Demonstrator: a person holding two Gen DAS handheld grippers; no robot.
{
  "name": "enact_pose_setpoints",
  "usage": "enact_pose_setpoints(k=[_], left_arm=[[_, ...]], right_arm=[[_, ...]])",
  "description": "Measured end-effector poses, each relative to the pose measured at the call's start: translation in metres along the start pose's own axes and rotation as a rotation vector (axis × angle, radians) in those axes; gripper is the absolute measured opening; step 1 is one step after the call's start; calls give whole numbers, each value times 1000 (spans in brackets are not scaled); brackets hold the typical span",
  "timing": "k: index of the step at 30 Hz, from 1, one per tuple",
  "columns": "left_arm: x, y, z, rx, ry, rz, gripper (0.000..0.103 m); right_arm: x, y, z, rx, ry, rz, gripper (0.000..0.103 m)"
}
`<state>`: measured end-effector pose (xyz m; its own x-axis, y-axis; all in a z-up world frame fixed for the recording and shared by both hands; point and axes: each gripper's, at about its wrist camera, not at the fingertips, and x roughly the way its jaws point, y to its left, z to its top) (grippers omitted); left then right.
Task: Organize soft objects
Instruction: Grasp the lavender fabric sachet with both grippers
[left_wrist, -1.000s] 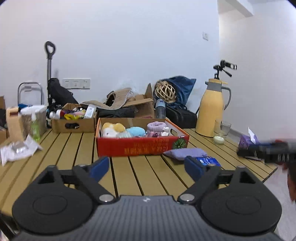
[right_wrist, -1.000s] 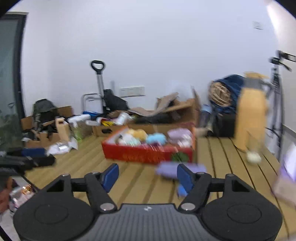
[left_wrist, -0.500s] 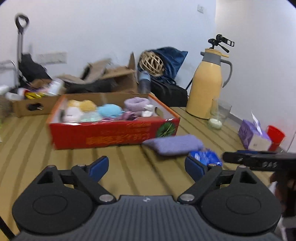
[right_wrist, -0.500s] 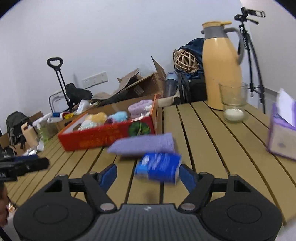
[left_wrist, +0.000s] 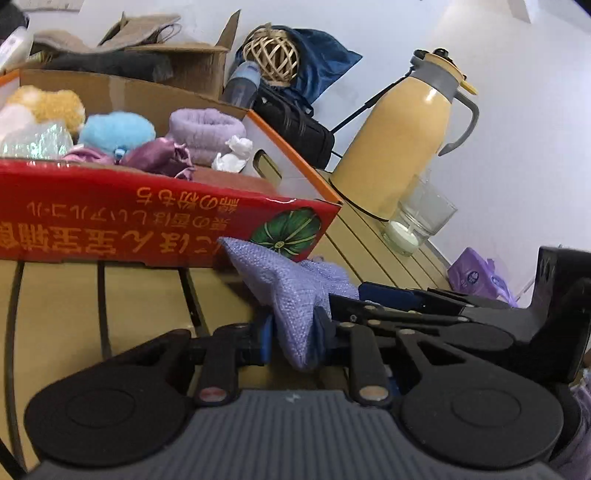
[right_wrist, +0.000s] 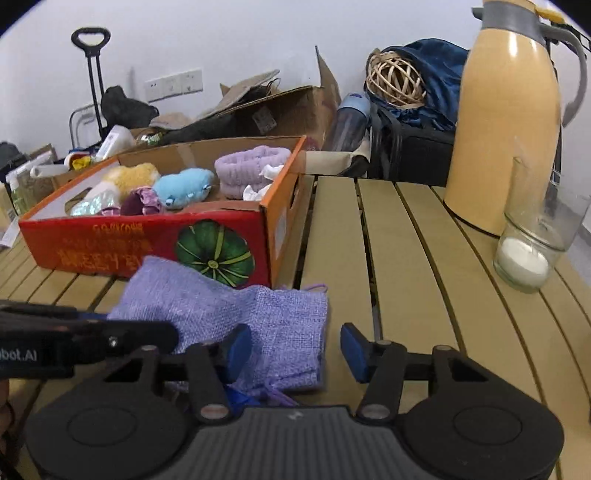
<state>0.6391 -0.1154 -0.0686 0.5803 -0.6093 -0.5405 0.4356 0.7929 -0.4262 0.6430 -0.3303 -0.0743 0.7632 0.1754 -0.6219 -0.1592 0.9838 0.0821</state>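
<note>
Left wrist view: my left gripper (left_wrist: 291, 341), jaws just closing, is pinching the purple pouch (left_wrist: 291, 291); my right gripper (right_wrist: 295, 349), narrowing yet unclamped, is straddling its edge.

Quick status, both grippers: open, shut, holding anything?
Left gripper: jaws have just closed, shut on the lilac woven fabric pouch.
Right gripper: jaws have just been closing, open around the pouch's edge, pads not pressing it.
</note>
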Motion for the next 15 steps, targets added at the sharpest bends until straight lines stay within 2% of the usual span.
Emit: enact_pose_setpoints(k=[5, 9, 12, 15], left_arm=[[0, -1, -3, 19, 23, -12, 16], [-6, -11, -3, 69, -2, 19, 12], [-33, -31, 0, 160, -76, 34, 9], [-81, -44, 3, 179, -120, 15, 9]], right_arm=[[-2, 13, -2, -77, -21, -15, 29], [-8, 19, -2, -97, -56, -10, 19], [-40, 20, 3, -38, -155, 62, 15], [-85, 25, 5, 44, -237, 135, 12]])
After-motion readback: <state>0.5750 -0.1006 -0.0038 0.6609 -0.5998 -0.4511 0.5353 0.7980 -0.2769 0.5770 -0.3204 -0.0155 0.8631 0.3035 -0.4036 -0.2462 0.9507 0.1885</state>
